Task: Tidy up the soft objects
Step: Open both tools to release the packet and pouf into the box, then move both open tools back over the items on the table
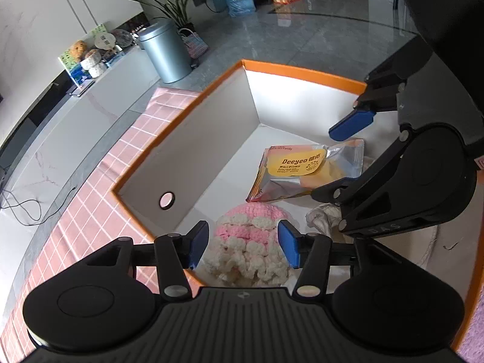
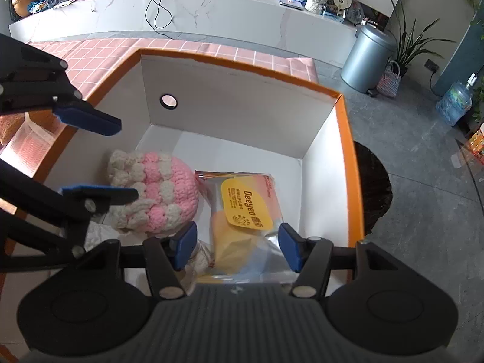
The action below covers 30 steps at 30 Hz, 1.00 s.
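A white box with an orange rim (image 1: 302, 72) (image 2: 242, 63) holds a pink-and-cream crocheted hat (image 1: 248, 242) (image 2: 157, 193), a yellow "Deeyeo" soft pack (image 1: 302, 169) (image 2: 245, 208) and a crumpled white cloth (image 1: 320, 214) (image 2: 196, 260). My left gripper (image 1: 243, 248) is open over the hat, fingers either side, not closed on it; it shows at the left of the right wrist view (image 2: 121, 160). My right gripper (image 2: 237, 249) is open over the near end of the pack; it shows at the right of the left wrist view (image 1: 332, 163).
The box sits on a pink checked cloth (image 1: 90, 211) (image 2: 99, 51). A round hole (image 1: 167, 200) (image 2: 168, 101) pierces one box wall. Beyond are a white counter (image 2: 211, 9), a grey bin (image 1: 163, 51) (image 2: 366, 57), a plant and a water bottle.
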Each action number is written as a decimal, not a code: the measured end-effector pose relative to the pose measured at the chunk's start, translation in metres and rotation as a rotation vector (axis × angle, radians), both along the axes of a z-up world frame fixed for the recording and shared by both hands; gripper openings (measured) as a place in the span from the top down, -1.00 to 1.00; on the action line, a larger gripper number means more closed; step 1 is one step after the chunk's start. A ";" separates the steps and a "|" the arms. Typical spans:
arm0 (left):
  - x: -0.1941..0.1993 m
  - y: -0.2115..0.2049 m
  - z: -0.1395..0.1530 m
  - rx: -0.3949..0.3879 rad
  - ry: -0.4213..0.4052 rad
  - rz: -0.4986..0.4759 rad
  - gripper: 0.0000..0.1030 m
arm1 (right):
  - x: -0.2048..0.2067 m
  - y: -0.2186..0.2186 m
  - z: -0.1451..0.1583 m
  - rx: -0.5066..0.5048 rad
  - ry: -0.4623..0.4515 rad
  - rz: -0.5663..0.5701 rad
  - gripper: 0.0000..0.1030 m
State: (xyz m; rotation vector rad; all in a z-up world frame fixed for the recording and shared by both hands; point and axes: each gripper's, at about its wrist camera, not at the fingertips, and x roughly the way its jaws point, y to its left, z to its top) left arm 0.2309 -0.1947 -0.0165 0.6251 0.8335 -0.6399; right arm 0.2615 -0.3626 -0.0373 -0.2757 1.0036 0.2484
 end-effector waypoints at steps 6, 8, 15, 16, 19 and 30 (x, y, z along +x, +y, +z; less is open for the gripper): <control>-0.013 0.009 0.015 -0.028 -0.028 0.014 -0.21 | -0.013 0.003 0.016 -0.008 -0.033 0.000 -0.27; -0.019 0.011 0.020 -0.036 -0.039 0.018 -0.21 | -0.019 0.005 0.021 -0.006 -0.043 0.001 -0.27; -0.044 0.024 0.040 -0.090 -0.088 0.038 -0.21 | -0.045 0.013 0.042 0.010 -0.116 -0.016 -0.34; -0.050 0.027 0.043 -0.107 -0.099 0.048 -0.21 | -0.050 0.015 0.044 0.011 -0.135 -0.021 -0.34; -0.064 0.040 0.052 -0.168 -0.136 0.085 -0.21 | -0.068 0.021 0.051 0.016 -0.204 -0.041 -0.34; -0.120 0.105 0.065 -0.387 -0.210 0.248 -0.20 | -0.143 0.062 0.068 0.234 -0.439 -0.098 -0.38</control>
